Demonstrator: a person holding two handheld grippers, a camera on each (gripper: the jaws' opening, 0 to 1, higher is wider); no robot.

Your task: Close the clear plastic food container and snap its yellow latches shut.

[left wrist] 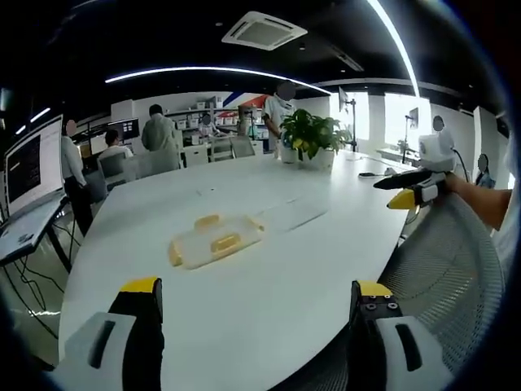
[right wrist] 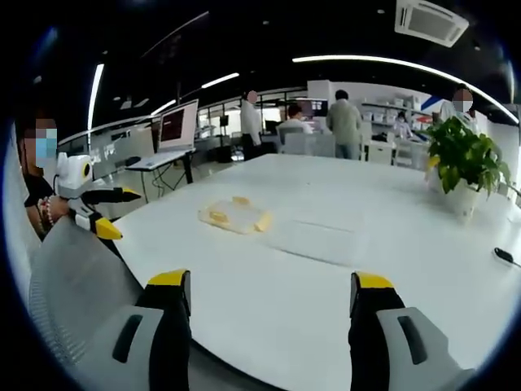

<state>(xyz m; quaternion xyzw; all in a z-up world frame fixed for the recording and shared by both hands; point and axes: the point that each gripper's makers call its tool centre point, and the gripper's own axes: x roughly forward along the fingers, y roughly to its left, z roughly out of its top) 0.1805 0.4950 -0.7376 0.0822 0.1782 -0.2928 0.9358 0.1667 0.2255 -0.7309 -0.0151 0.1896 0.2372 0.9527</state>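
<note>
The left gripper (left wrist: pixel 256 297) hangs over the near edge of the white counter (left wrist: pixel 269 269), fingers wide, holding nothing. The clear container (left wrist: pixel 213 239) with yellow latches (left wrist: pixel 225 242) lies mid-counter, well apart from both tools. The right gripper (right wrist: pixel 271 292) also gapes wide and empty. Both should approach together, 1 steadying the body while the other presses each latch.

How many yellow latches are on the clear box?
3 show on the box: one latch at the far edge, one at the left end, one in the middle. A fourth may be hidden, as the box is small and far away.
</note>
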